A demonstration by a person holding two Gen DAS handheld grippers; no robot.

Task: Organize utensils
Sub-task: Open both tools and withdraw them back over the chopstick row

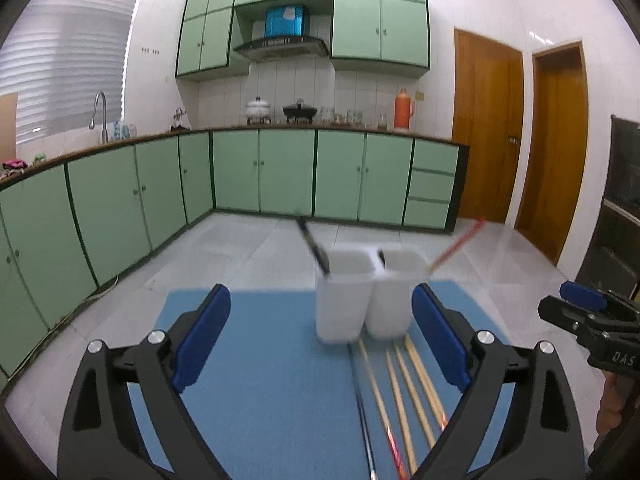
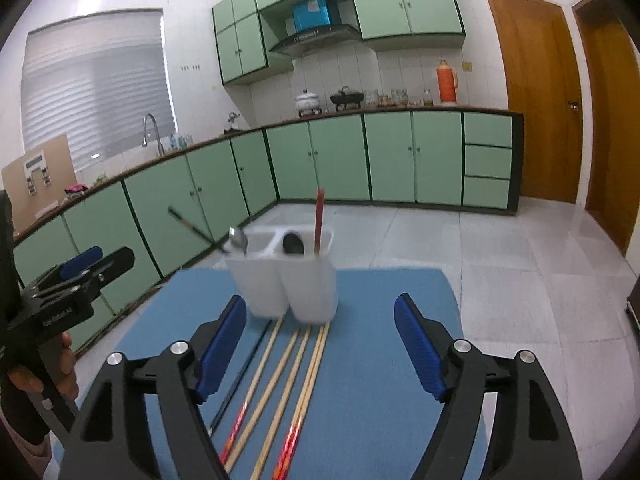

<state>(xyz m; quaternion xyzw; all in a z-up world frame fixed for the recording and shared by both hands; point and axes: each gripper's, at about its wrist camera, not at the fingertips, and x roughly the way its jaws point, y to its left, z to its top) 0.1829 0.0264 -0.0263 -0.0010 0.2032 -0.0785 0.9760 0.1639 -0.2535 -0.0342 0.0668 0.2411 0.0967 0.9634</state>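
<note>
A white two-compartment holder (image 1: 362,300) (image 2: 290,284) stands at the far end of a blue mat (image 1: 256,360) (image 2: 368,380). Its left compartment holds a black chopstick (image 1: 311,243) (image 2: 191,227) and a metal spoon (image 2: 239,240). Its right compartment holds a red chopstick (image 1: 456,246) (image 2: 319,216) and a black spoon (image 2: 293,244). Several wooden and red-tipped chopsticks (image 1: 400,388) (image 2: 284,376) lie side by side on the mat in front of it. My left gripper (image 1: 322,302) (image 2: 94,262) is open above them, short of the holder. My right gripper (image 2: 322,308) (image 1: 576,300) is open too, with nothing between its fingers.
The mat covers a small table over a pale tiled floor (image 2: 500,264). Green base cabinets (image 1: 280,172) run along the back and left walls. Two wooden doors (image 1: 488,128) stand at the right. A hand (image 2: 64,372) holds the left gripper's handle.
</note>
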